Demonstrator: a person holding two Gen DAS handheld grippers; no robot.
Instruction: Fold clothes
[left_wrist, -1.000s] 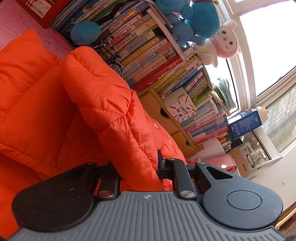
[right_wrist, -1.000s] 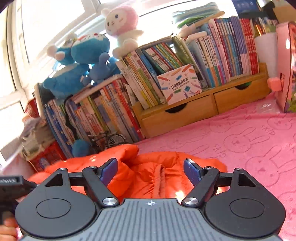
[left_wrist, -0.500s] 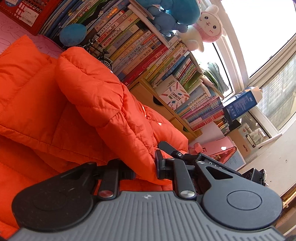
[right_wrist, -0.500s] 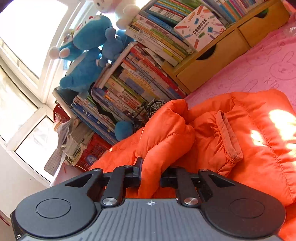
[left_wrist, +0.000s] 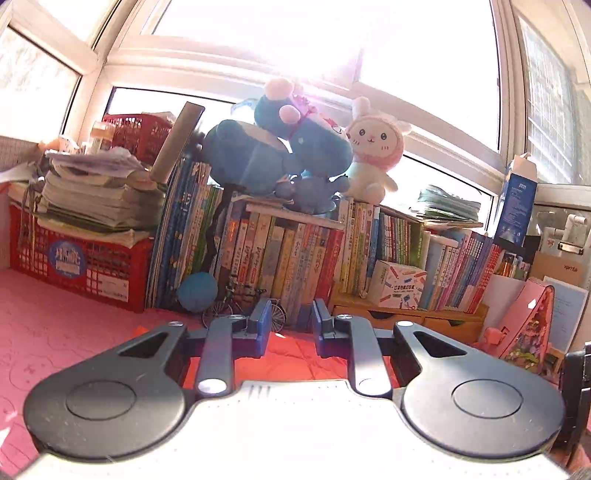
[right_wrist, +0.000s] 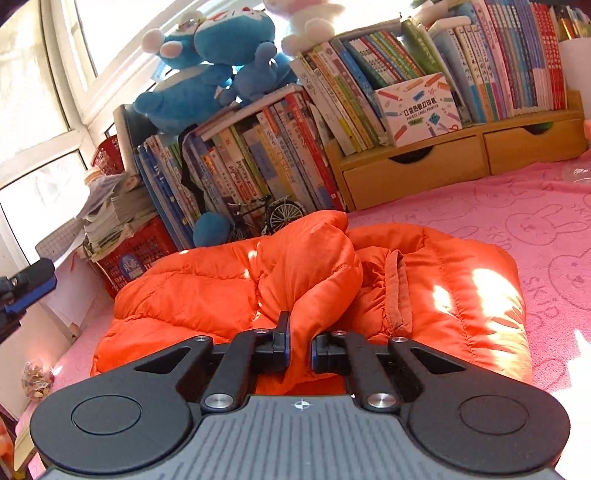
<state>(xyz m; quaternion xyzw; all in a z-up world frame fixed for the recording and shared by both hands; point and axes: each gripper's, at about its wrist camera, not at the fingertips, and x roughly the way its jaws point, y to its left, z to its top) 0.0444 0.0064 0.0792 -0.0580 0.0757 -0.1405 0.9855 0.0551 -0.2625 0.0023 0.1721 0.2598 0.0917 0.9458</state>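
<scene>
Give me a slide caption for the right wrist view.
Right gripper pinching a fold of the orange puffer jacket on a pink bunny-print blanket, bookshelf behind.

Strong daylight through white-framed windows (left_wrist: 332, 55) along top of left wrist view; panes blown out to white, pinkish flare spilling over blue plush toys (left_wrist: 280, 147) at upper centre. Grey ribbed gripper body (left_wrist: 295, 435) at bottom washed out by glare. Fisheye bends window frames at edges; dark vignette in corners. Right wrist view: window at upper left overexposed, sunlit patches on puffy orange quilted jacket (right_wrist: 424, 280) and pink rabbit-print cloth (right_wrist: 535, 229) at right. Both views fairly sharp; slight softness toward edges.
</scene>
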